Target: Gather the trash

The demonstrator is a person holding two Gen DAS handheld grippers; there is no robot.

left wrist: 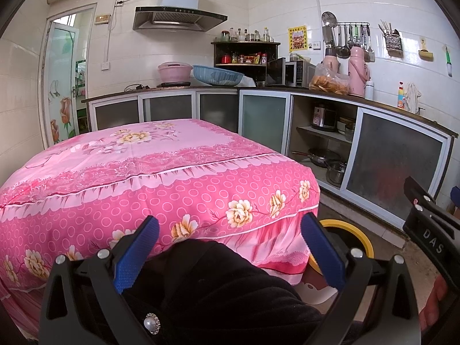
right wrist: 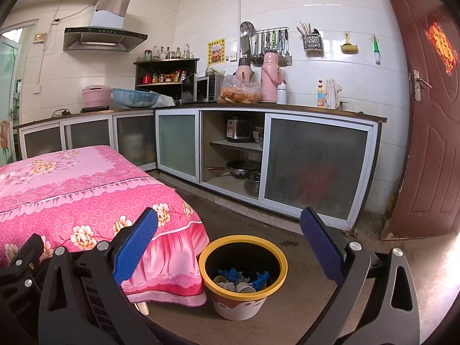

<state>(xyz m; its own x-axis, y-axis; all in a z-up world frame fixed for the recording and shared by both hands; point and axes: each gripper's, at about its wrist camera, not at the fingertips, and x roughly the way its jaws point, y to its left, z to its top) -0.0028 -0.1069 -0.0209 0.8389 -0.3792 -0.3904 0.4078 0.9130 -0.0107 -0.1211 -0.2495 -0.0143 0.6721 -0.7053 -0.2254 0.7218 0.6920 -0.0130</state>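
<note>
Both tongs empty above a filled bin

We held the left tongs [left wrist: 230,247] and right tongs [right wrist: 230,244] spread wide, gripping nothing; the trash [right wrist: 241,280] lay in the bin [right wrist: 276,280] on the floor beside the pink-covered surface [left wrist: 115,155], which looked bare. Best, we judged, to scan surface and floor for strays before closing on anything.

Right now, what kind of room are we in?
Most likely a home kitchen. A range hood hangs over the counter, a microwave sits in the corner, and cooking utensils hang on the tiled wall. Pots fill the open cabinet.
</note>
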